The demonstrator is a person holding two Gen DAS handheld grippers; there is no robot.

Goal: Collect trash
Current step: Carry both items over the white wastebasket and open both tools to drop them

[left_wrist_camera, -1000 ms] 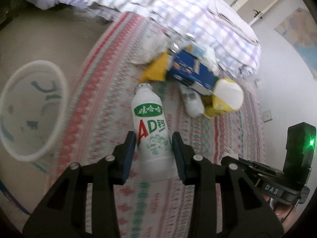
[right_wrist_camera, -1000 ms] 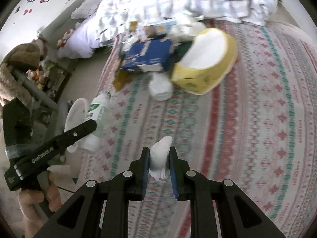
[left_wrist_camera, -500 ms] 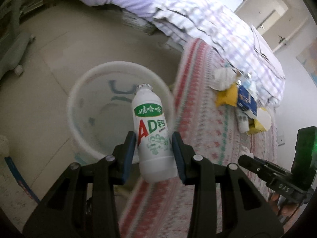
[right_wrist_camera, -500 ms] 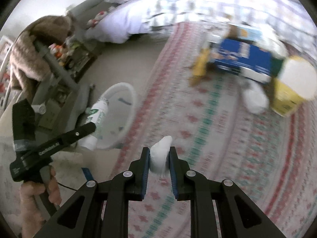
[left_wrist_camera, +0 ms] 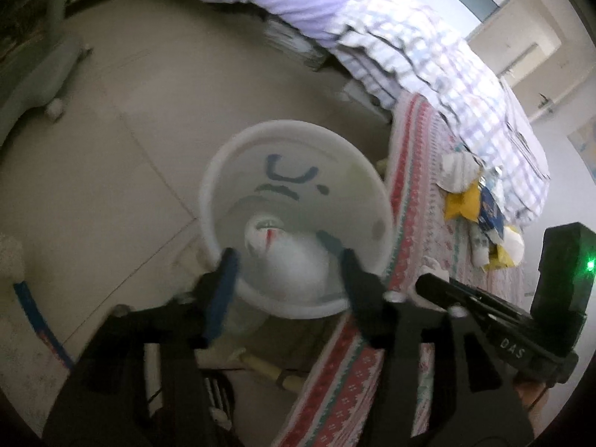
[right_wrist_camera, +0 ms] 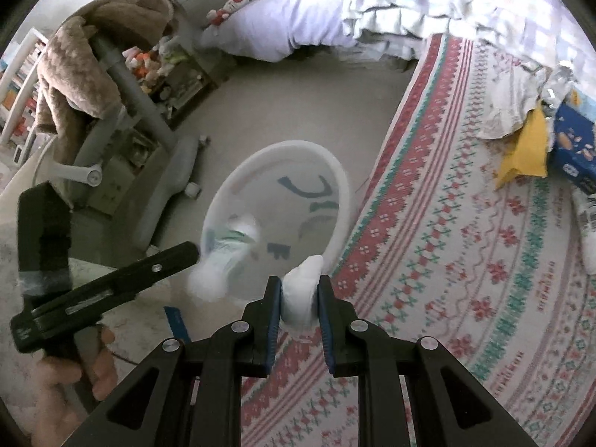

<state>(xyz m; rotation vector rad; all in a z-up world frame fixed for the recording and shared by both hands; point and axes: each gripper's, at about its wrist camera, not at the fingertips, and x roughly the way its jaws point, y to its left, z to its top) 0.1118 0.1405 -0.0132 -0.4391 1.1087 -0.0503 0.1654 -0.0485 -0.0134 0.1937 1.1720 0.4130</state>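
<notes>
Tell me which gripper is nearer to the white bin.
Left. The left gripper sits over the white bin's mouth, jaws opening, the milk bottle loose between them. The right gripper hangs by its rim, shut on a tissue wad.

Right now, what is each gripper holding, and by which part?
The right gripper pinches a white crumpled wad across its middle. The left gripper is opening; the white bottle sits blurred between its fingers, apparently dropping into the bin.

The left gripper (left_wrist_camera: 285,260) jaws are opening above the white bin (left_wrist_camera: 223,171); the blurred white bottle (left_wrist_camera: 287,257) sits loose between them, over the bin's mouth.
</notes>
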